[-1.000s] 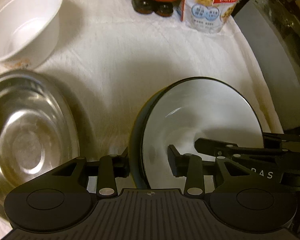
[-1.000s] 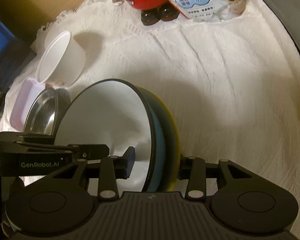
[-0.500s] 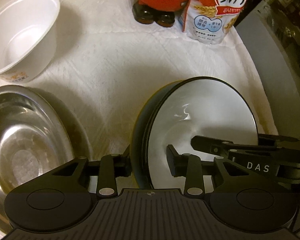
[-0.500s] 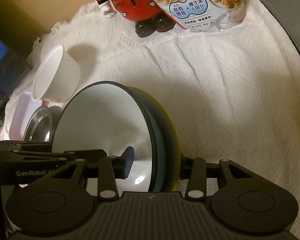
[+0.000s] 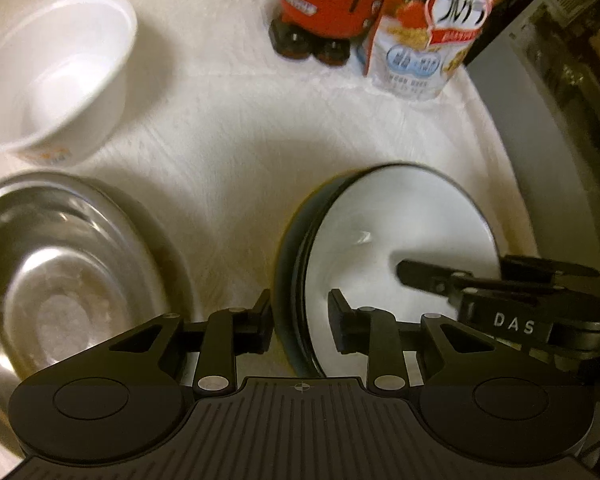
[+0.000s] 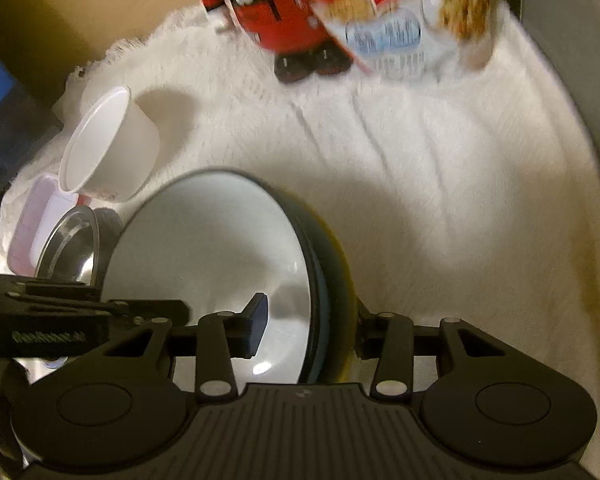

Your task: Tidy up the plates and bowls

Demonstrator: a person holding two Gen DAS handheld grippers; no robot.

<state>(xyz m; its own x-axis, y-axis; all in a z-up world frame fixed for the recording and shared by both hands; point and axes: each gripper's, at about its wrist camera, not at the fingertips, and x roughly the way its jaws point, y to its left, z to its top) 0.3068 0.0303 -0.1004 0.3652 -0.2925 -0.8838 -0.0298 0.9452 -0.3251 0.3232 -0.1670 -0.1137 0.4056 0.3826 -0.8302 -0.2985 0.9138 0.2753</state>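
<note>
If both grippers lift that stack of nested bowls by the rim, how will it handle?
The stack of nested bowls looks rigid, so it should lift without flexing. Its glossy white inside suggests a slippery glaze. The bowls sit loosely nested, so tilting may shift them, and they are probably breakable.

The right gripper (image 6: 306, 322) straddles the rim of a stack of nested bowls (image 6: 204, 240), white-lined with dark and yellow outer edges, on a white textured cloth (image 6: 440, 184). The left gripper (image 6: 80, 316) reaches in opposite. A white plastic cup (image 6: 112, 148) stands behind.
</note>
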